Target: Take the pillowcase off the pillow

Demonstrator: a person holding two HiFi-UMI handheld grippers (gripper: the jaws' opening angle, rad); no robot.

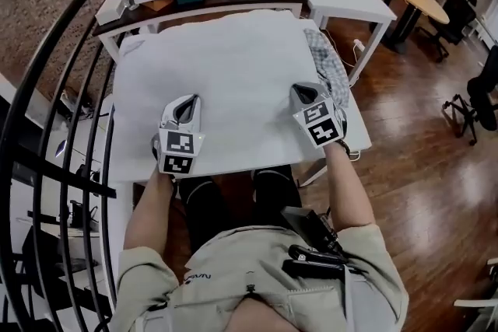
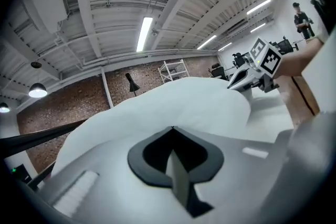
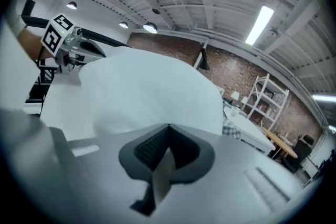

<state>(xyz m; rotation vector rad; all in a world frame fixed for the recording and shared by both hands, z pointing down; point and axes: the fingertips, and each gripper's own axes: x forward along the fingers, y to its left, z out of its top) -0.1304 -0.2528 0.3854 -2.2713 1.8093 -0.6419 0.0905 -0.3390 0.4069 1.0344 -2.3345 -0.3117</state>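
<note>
Looking down in the head view, a white pillow (image 1: 226, 74) lies flat on a white table (image 1: 359, 138), with a checked cloth (image 1: 331, 70) bunched at its right edge. The left gripper (image 1: 188, 100) and right gripper (image 1: 303, 91) sit at its near edge, well apart. The left gripper view shows the left gripper (image 2: 172, 127) with jaws clenched together, tips at the pillow (image 2: 178, 97). The right gripper view shows the right gripper (image 3: 168, 126) closed likewise before the pillow (image 3: 147, 86). Whether either pinches fabric I cannot tell.
</note>
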